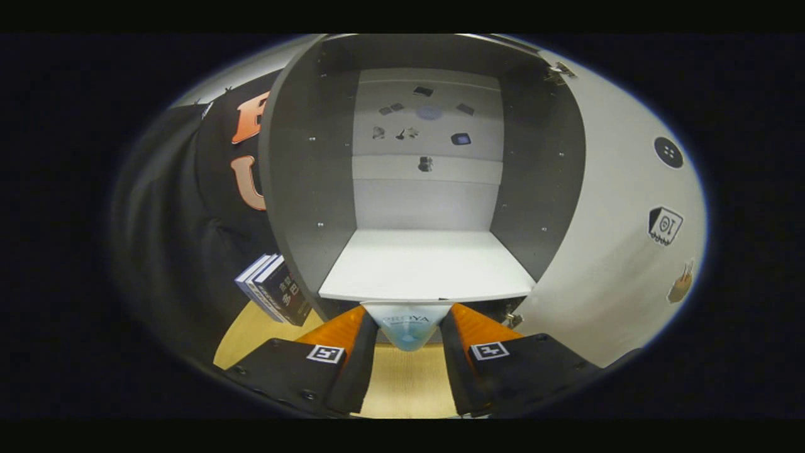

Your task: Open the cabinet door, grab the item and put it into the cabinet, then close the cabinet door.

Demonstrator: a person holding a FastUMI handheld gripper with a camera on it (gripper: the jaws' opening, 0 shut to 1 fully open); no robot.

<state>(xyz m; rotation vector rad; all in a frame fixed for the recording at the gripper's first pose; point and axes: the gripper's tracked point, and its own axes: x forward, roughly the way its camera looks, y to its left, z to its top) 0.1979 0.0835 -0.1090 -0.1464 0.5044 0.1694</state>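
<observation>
A: One item (407, 328) is sitting between the gripper (407, 333) fingers, a pale, translucent pack with bluish print, and both fingers are pressing on its sides. Only its top part is showing; the lower end is tapering off between the fingers, so I cannot tell its full shape.

B: Noting that. Where is the cabinet (295, 189) standing relative to it?

A: Directly ahead. The cabinet door (604, 251) is hanging open on the right, with several stickers on it too small to make out. The item is sitting just in front of the white shelf (427, 264), its top edge meeting the shelf's front edge in this view; whether it is touching is unclear.

B: Anything on the back panel?

A: Some small dark patches are showing on the pale back panel (427, 126); too blurred to identify. The space under the shelf is lying in shadow.

B: Beside the cabinet?

A: A few books (273, 289) are leaning against its left wall, on the wooden table (251, 333), partly cut off by the cabinet edge.
</observation>
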